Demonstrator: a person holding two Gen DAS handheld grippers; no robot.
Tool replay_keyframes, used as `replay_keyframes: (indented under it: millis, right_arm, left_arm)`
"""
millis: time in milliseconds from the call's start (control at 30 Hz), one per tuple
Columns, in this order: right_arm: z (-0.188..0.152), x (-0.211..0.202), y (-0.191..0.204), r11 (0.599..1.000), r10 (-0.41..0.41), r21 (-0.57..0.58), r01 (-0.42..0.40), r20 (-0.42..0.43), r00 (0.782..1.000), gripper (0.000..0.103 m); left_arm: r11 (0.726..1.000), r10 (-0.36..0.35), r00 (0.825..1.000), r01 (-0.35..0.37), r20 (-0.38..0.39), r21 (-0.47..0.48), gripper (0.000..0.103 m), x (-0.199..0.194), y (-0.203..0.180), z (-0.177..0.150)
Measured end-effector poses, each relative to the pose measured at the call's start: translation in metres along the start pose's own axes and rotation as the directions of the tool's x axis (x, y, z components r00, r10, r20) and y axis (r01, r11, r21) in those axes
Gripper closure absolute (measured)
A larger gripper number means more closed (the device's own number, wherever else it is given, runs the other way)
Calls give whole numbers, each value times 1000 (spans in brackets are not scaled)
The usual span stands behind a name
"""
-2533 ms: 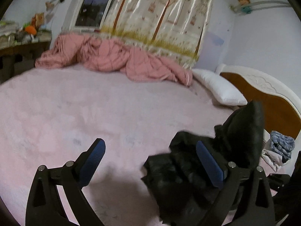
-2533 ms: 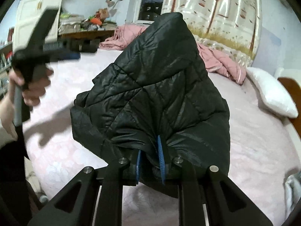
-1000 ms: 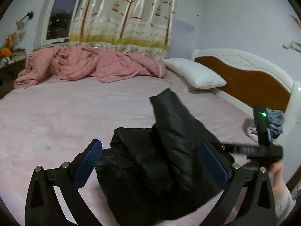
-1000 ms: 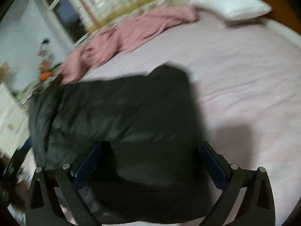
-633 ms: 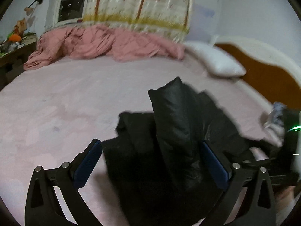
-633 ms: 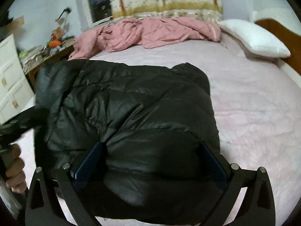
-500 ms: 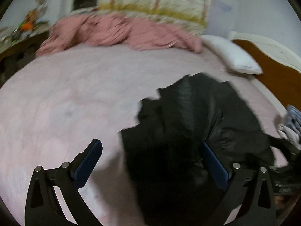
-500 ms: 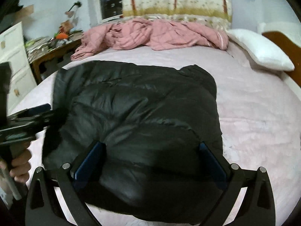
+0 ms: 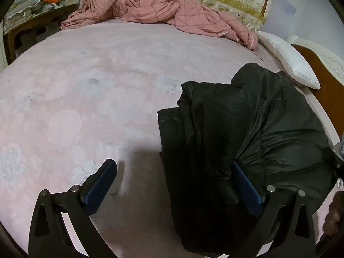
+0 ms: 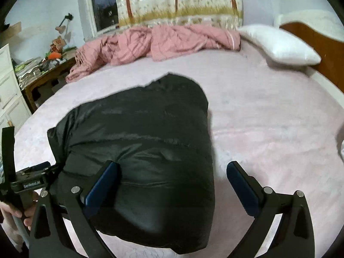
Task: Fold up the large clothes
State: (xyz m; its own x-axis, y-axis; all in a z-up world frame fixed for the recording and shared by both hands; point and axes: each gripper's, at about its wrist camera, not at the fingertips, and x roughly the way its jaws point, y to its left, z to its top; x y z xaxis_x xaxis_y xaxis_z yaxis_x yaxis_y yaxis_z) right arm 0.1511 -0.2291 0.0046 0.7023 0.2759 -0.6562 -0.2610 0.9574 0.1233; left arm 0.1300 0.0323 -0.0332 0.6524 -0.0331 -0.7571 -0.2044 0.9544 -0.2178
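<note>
A black puffer jacket (image 9: 247, 133) lies in a bundle on the pink bed (image 9: 96, 90); it also shows in the right wrist view (image 10: 146, 142). My left gripper (image 9: 176, 185) is open, its right finger against the jacket's near left edge, its left finger over bare sheet. My right gripper (image 10: 172, 185) is open just above the jacket's near right end, its left finger over the jacket, its right finger over the sheet. Neither holds anything. The left gripper's body also shows in the right wrist view (image 10: 32, 182), beside the jacket's left edge.
A crumpled pink quilt (image 9: 163, 15) lies along the far side of the bed. A white pillow (image 9: 290, 64) rests by the wooden headboard (image 9: 322, 73). A cluttered wooden table (image 10: 43, 71) stands past the bed's left side. White drawers (image 10: 8, 94) are at far left.
The right gripper let go of the jacket and opened. The jacket dropped from hanging to lying flat on the bed. Both grippers shifted around it, and the left one now points down at its edge.
</note>
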Motion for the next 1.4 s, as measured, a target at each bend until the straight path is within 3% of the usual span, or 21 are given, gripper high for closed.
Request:
replay_keyframes:
  millis: [100, 167, 233, 267, 367, 467, 600, 667, 767, 833, 900, 967, 1033, 1067, 1133, 1200, 1233, 1333, 1400]
  right_arm:
    - [-3, 10, 2, 1000, 15, -13, -16, -41, 999, 0]
    - [-7, 14, 7, 999, 20, -34, -22, -57, 998, 0]
    - [-9, 15, 14, 998, 4, -61, -7, -49, 999, 0]
    - [-9, 15, 17, 998, 3, -69, -6, -46, 999, 0]
    - [-9, 14, 21, 997, 3, -73, -6, -46, 999, 0]
    - [-11, 14, 21, 997, 5, -76, -9, -49, 999, 0]
    - [-9, 11, 20, 996, 15, -91, -19, -40, 999, 0]
    - [-7, 7, 16, 997, 1, -73, -2, -17, 1000, 0]
    - [-1, 2, -15, 994, -51, 101, 49, 16, 999, 0]
    - [-1, 6, -39, 977, 13, 211, -13, 0, 1000, 0]
    - [-1, 19, -59, 948, 151, 289, -133, -41, 988, 0]
    - [-6, 42, -65, 909, 331, 309, -281, -124, 935, 0]
    - [-11, 56, -62, 872, 432, 321, -369, -150, 889, 0]
    - [-12, 59, -60, 872, 434, 316, -374, -145, 889, 2]
    - [-12, 58, -57, 885, 408, 298, -358, -124, 905, 18]
    - [-9, 49, -57, 891, 393, 287, -353, -92, 915, 42]
    - [-7, 41, -56, 894, 386, 273, -355, -67, 920, 45]
    - [-3, 17, -54, 914, 338, 239, -327, -6, 941, 48]
    - [2, -3, -61, 914, 322, 246, -323, 45, 946, 49]
  left_arm:
    - [985, -167, 986, 166, -26, -49, 0, -4, 7, 6]
    - [943, -324, 944, 317, -60, -101, 0, -4, 8, 10]
    - [891, -446, 891, 431, -92, -140, 0, -3, 5, 12]
    - [890, -449, 889, 436, -95, -130, 0, -4, 1, 13]
    - [914, -404, 910, 399, -87, -72, 0, -9, -10, 11]
    - [921, -385, 915, 374, -121, -104, 0, 0, -8, 8]
    - [874, -431, 895, 381, -119, -300, 0, 19, 14, 1]
    - [859, -438, 895, 389, -87, -333, 0, 20, 19, -4]
    - [880, -409, 909, 370, -79, -299, 0, 16, 14, -7]
    - [883, -412, 907, 375, -85, -281, 0, 15, 11, -11]
    - [868, -453, 886, 414, -97, -274, 9, 16, 6, -14]
    - [821, -539, 834, 489, -120, -295, 22, 22, 5, -15]
    - [802, -572, 810, 518, -132, -296, 29, 27, 6, -13]
    - [795, -584, 800, 529, -139, -295, 36, 29, 6, -12]
    - [764, -622, 770, 556, -143, -328, 48, 34, 9, -6]
    - [737, -654, 744, 586, -136, -337, 58, 30, 6, -1]
    - [742, -657, 743, 605, -128, -289, 62, 21, 3, 0]
    - [769, -639, 765, 636, -79, -59, 65, -16, -23, 10]
    - [757, -654, 754, 652, -67, -50, 66, -25, -34, 18]
